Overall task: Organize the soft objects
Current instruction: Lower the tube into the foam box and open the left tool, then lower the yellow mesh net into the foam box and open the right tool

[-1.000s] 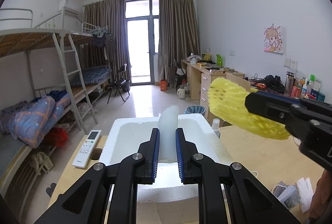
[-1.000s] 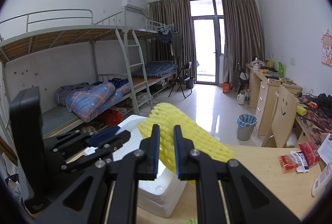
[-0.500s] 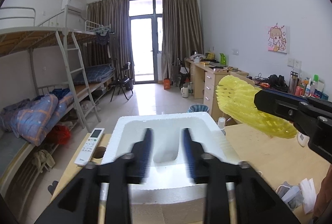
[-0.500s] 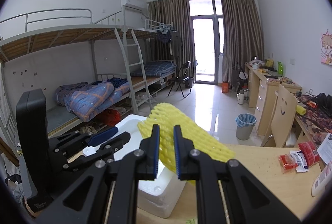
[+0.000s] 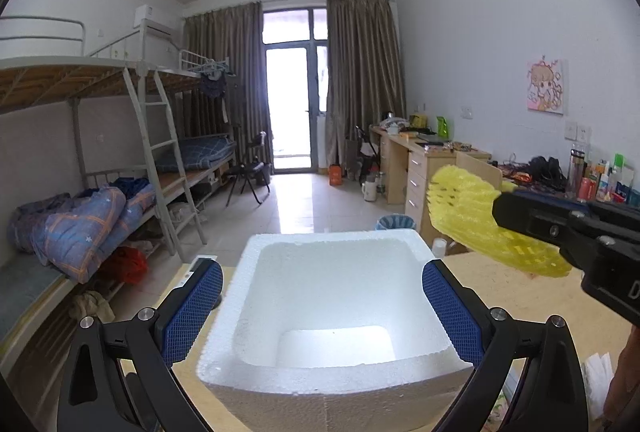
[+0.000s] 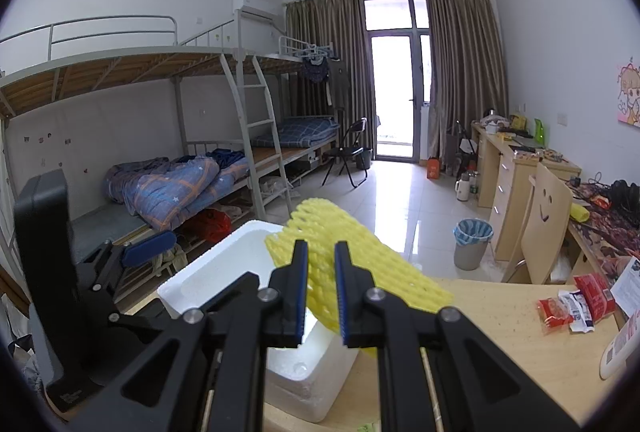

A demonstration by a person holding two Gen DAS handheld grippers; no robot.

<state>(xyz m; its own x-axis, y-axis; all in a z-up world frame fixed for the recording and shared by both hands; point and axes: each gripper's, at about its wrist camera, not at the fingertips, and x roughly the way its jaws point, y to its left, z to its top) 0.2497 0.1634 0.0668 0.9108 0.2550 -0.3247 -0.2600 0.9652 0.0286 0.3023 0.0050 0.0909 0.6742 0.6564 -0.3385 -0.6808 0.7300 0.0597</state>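
Right wrist view: my right gripper (image 6: 321, 292) is clamped on the yellow foam net (image 6: 360, 272), which juts toward 1 o'clock, above and just right of the foam box (image 6: 224, 264) rim. My left gripper (image 5: 322, 312) is spread wide and empty over the box. The springy net is pinched at one spot; released here, I judge it could catch the rim and tumble onto the desk (image 6: 500, 316). Only the left wrist view shows the box's hollow interior; only the right shows the pinch itself.
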